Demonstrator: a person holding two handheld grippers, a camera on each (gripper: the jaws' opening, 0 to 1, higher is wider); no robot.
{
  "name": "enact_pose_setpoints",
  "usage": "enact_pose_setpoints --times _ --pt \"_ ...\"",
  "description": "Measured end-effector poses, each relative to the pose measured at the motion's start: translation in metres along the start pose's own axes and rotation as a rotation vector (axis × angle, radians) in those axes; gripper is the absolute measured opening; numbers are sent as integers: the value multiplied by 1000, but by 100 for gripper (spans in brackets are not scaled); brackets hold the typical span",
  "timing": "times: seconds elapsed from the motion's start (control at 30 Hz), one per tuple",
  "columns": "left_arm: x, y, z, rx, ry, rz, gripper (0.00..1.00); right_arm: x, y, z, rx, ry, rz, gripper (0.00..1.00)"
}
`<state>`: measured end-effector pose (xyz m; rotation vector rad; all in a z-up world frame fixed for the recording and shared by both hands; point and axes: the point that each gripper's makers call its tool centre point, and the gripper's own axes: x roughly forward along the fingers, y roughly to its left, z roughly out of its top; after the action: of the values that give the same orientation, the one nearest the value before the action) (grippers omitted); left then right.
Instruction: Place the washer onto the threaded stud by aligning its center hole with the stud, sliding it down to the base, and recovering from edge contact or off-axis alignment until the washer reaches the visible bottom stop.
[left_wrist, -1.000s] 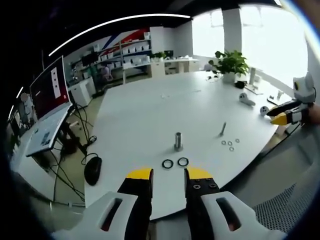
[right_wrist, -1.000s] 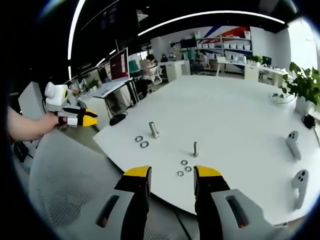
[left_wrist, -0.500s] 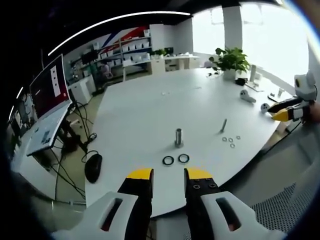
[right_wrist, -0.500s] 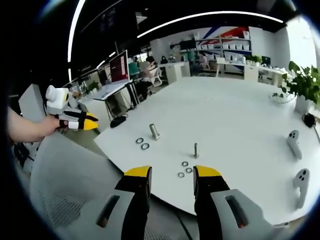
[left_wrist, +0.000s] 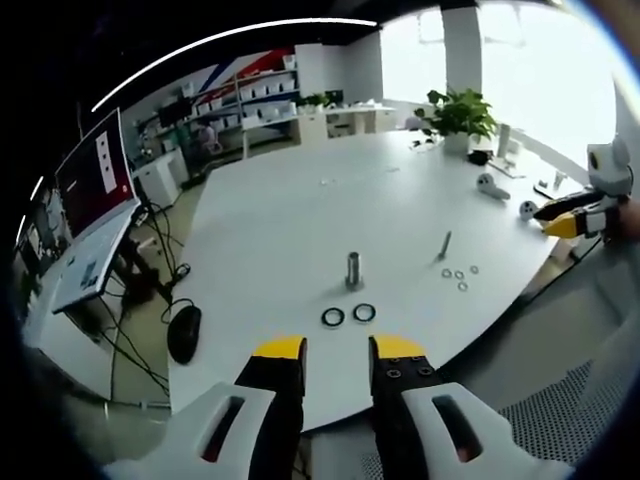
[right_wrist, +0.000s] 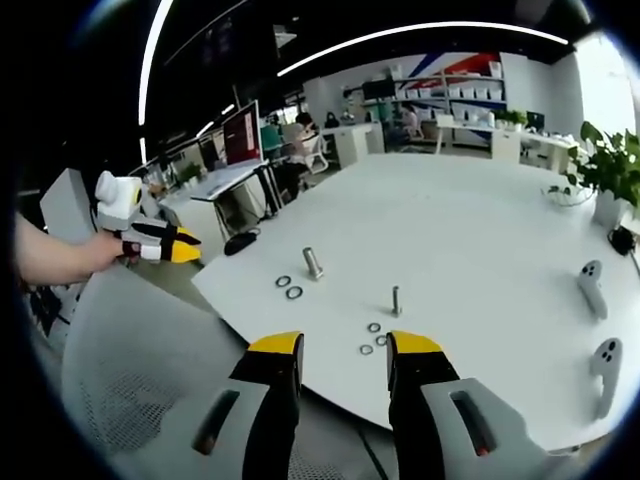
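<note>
Three small washers (right_wrist: 374, 338) are seen lying flat on the white table (right_wrist: 470, 230) just ahead of the jaws of the right gripper (right_wrist: 338, 348), between the yellow tips and slightly beyond them. Directly behind the washers the thin threaded stud (right_wrist: 396, 300) stands upright. In the left gripper view the same small washers (left_wrist: 457, 275) and the thin stud (left_wrist: 444, 244) are placed ahead and well to the right of the jaws.

Two larger dark rings (left_wrist: 348, 315) lie side by side on the table just ahead of the jaws of the left gripper (left_wrist: 336, 350), and a thicker metal bolt (left_wrist: 353, 270) stands upright a little beyond them. In the right gripper view these rings (right_wrist: 289, 287) and the bolt (right_wrist: 313, 263) are found ahead and to the left of the jaws.

The jaws of both grippers are held apart with a clear gap, and nothing is held between them. Both grippers are kept off the table, before its near edge.

A potted plant (left_wrist: 460, 115) and two white controllers (right_wrist: 596, 320) are seen at the far side of the table. A monitor (left_wrist: 95, 175) stands on a desk to the left.
</note>
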<state>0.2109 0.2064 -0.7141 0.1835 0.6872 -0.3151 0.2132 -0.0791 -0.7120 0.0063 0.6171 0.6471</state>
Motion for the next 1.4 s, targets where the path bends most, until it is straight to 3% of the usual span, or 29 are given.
enact_pose_setpoints --times 0.23,0.3,0.5,0.67,0.77,0.9,0.97,1.03,1.13,1.4 --pt "2 0 -2 13 12 -5 23 -1 -1 1 8 -6 -6 35" --pt "4 2 -5 -6 34 -7 23 0 -2 0 14 0 -8 35" --pt "10 -10 -14 42 93 -51 23 -3 -5 3 15 -23 -21 35" --pt "11 -7 -13 43 96 -51 28 -3 -8 5 33 -32 -26 35" --pt "14 -7 -21 7 143 -75 28 -3 -7 6 24 -33 -27 35" --pt "15 -12 -20 26 157 -89 28 -4 -12 5 45 -37 -39 35" --pt "16 -16 -24 48 183 -108 27 -4 -11 6 41 -38 -36 35" --pt "15 -25 -36 5 246 -163 27 -4 -11 6 31 -38 -37 35" --pt "18 -24 -41 12 270 -174 27 -4 -11 7 36 -41 -37 35" --pt "40 -17 -33 55 304 -189 27 -4 -12 4 36 -30 -44 35"
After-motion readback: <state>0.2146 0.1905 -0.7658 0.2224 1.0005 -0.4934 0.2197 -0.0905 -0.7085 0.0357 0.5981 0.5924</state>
